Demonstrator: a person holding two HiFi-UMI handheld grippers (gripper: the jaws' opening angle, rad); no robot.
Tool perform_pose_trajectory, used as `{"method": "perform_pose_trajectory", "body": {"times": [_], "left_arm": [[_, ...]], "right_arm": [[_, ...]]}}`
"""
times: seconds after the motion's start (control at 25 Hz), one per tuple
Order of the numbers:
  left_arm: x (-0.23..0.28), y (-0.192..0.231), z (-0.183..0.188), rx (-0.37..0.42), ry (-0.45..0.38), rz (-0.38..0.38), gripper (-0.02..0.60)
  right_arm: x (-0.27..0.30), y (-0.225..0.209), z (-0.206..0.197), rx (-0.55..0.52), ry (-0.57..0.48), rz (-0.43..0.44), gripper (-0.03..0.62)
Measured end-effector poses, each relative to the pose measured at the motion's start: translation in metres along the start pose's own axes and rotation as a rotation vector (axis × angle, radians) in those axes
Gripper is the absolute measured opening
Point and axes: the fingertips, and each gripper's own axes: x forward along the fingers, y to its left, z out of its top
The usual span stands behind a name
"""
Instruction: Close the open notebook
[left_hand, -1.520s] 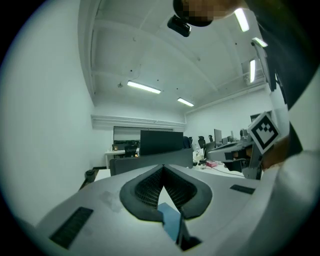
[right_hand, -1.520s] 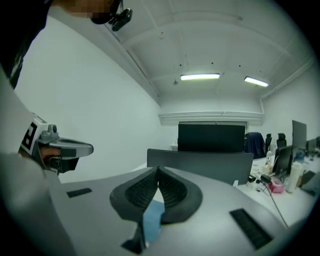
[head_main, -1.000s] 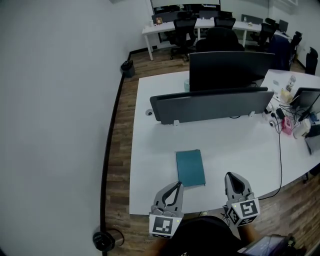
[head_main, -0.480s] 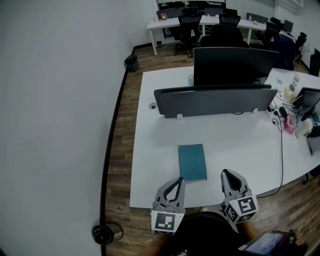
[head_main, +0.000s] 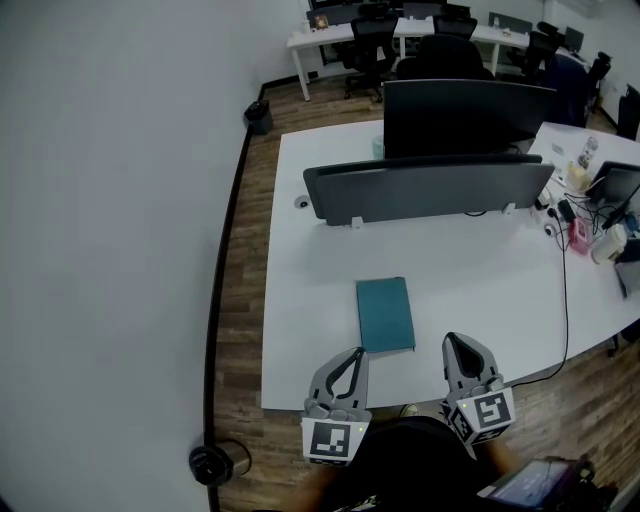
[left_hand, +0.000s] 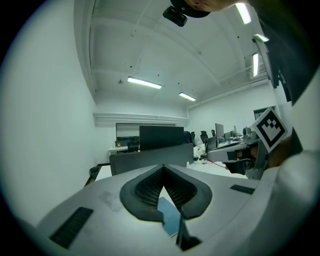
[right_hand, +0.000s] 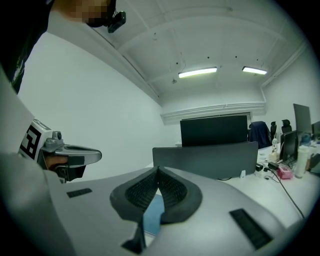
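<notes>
One flat teal notebook (head_main: 385, 315) lies closed on the big white table (head_main: 300, 330), near its front edge. Two grey grippers hang just in front of it, the left gripper (head_main: 354, 354) and the right gripper (head_main: 452, 341). Both have their jaws pressed together, holding nothing. One small black bin (head_main: 258, 115) stands on the floor. I cannot see what is inside it.

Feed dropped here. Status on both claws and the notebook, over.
Left claw shut, empty; right claw shut, empty. Teal rectangular notebook lies closed, flat on white desk, ahead of both claws. Nothing in between.
</notes>
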Motion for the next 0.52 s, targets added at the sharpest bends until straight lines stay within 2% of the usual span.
{"method": "perform_pose_trajectory", "body": {"times": [0.12, 0.24, 0.52], "left_arm": [[0.002, 0.002, 0.003, -0.018, -0.011, 0.003, 0.006], [0.002, -0.001, -0.003, 0.013, 0.009, -0.011, 0.006], [0.01, -0.007, 0.009, 0.09, -0.021, -0.016, 0.006]], "right_arm": [[-0.001, -0.001, -0.004, 0.015, 0.011, -0.019, 0.064], [-0.002, -0.003, -0.006, 0.023, 0.016, -0.022, 0.064], [0.003, -0.006, -0.008, 0.007, 0.015, -0.014, 0.064]]}}
